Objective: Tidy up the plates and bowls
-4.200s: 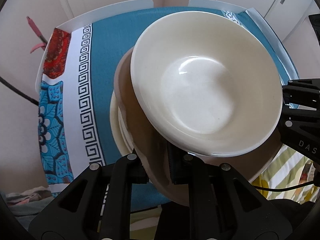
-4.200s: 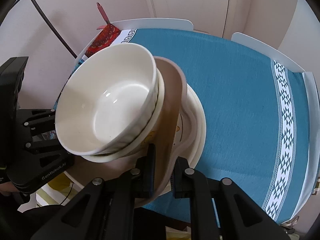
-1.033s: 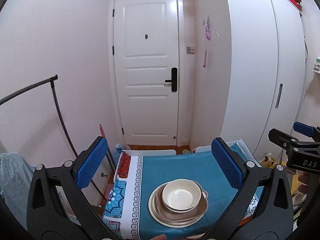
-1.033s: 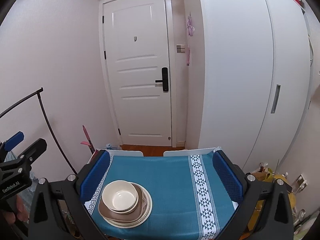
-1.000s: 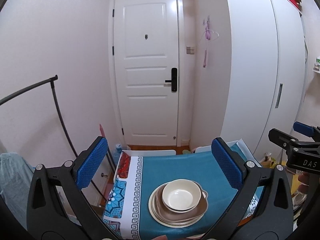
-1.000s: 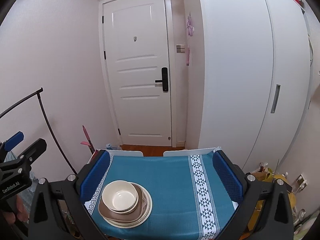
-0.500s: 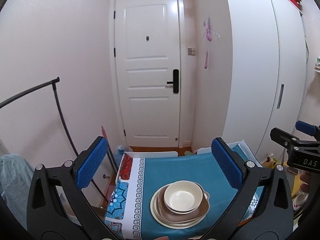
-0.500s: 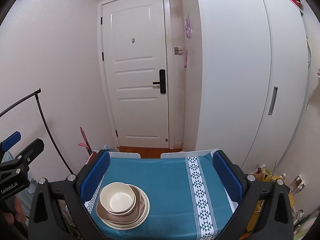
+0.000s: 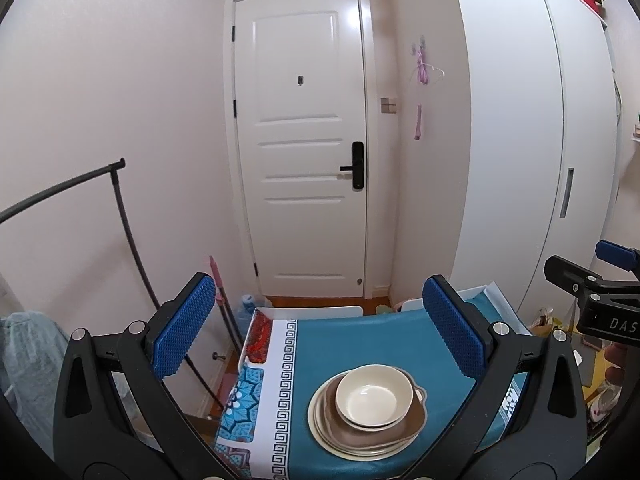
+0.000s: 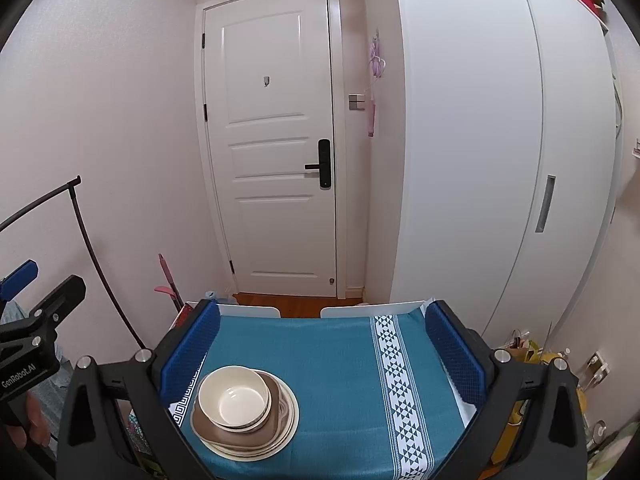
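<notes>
A stack of dishes sits on the blue-clothed table (image 9: 360,340) (image 10: 340,360): a cream bowl (image 9: 374,396) (image 10: 234,396) on top, a brown dish (image 9: 412,418) (image 10: 276,420) under it, and cream plates (image 9: 320,426) (image 10: 292,424) at the bottom. My left gripper (image 9: 320,336) is held high and well back from the stack, open, with nothing between its blue pads. My right gripper (image 10: 322,356) is likewise raised, open and empty. Each gripper also shows at the edge of the other's view.
A white door (image 9: 304,152) and a white wardrobe (image 10: 500,160) stand behind the table. A black clothes rail (image 9: 120,216) is at the left, with a pink-handled tool (image 10: 168,280) leaning by the wall. Bags and clutter (image 10: 528,352) lie on the floor at the right.
Over four seconds both grippers let go of the brown dish's rim, opened and pulled far back and up. In the last second the views only drift slightly; the stack stays still.
</notes>
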A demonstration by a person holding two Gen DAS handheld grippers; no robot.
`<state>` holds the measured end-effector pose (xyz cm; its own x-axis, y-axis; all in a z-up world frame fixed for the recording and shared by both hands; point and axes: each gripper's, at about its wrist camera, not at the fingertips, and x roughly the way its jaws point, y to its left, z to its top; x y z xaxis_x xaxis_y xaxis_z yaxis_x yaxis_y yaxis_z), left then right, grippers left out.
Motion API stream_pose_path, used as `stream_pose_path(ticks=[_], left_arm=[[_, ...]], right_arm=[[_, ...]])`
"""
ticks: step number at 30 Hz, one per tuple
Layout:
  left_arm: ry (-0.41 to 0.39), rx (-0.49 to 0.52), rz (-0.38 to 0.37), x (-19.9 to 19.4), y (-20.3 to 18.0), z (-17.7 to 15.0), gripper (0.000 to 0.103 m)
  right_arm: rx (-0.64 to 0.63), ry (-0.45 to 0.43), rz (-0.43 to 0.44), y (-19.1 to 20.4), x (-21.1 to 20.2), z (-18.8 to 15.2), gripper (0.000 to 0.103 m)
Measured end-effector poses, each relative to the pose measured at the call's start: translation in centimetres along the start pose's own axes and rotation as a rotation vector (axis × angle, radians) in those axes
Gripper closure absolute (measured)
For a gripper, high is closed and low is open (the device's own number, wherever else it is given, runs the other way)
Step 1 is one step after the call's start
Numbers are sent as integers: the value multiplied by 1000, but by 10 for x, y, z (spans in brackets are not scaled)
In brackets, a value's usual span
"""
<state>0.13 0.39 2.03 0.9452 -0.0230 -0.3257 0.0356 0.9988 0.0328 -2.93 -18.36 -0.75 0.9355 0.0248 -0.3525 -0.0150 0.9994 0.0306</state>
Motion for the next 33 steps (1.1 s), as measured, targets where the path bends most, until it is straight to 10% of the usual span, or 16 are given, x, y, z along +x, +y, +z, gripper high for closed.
stream_pose_path(ticks=[33], left_arm=[[-24, -14, 29, 10, 12, 3, 0]], right_arm=[[-36, 1, 12, 11, 12, 6, 1]])
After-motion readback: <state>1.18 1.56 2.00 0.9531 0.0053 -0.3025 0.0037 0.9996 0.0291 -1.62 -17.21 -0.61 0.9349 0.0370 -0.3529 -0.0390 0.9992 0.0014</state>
